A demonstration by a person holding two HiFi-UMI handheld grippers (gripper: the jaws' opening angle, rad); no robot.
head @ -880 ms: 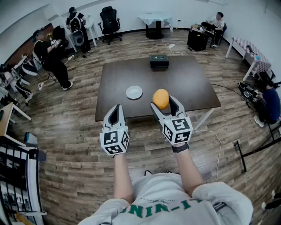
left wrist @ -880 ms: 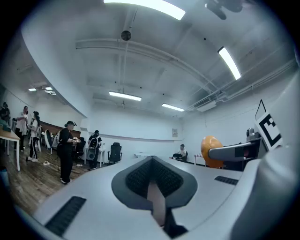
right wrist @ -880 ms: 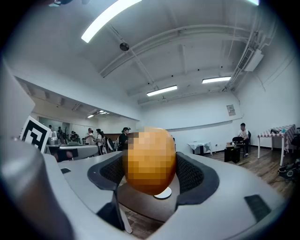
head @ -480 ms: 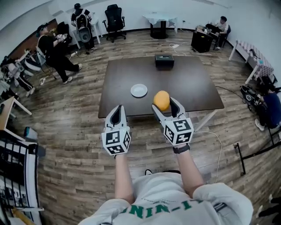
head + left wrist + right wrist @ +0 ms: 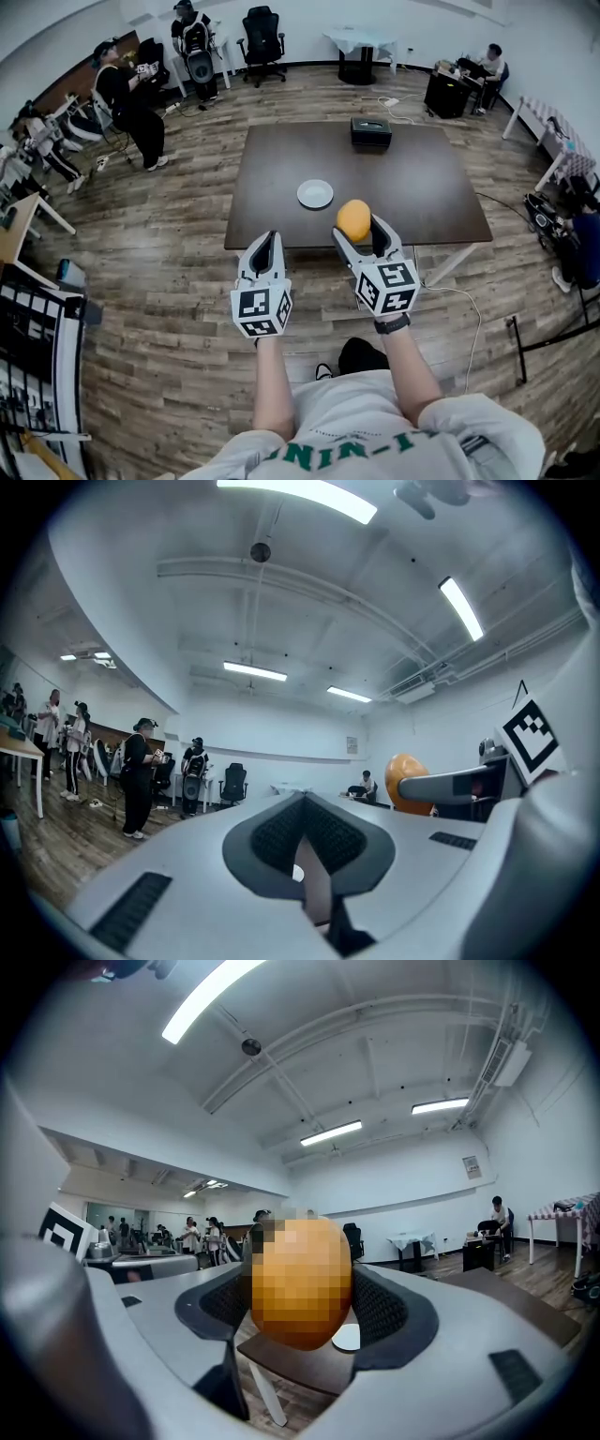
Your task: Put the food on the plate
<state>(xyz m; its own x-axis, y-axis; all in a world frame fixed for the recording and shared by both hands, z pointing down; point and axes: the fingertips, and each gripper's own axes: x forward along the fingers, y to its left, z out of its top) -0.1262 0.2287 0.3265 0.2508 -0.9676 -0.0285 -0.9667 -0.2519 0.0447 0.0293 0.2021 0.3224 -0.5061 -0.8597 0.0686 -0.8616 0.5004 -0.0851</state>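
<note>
- Table and plate have drawn nearer; the food now hangs over the table's near edge.
- Right gripper clamps the food, jaws fairly wide apart; left gripper is closed on nothing.
- Placing remains: the plate is bare, near the food, beyond and left of it.
- Egg-shaped food, long axis roughly upright between the jaws.

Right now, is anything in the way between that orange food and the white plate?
Nothing visible. The right gripper holds the orange food at the near edge of the table; the plate lies ahead and left, with bare tabletop between. The black box sits far behind.
</note>
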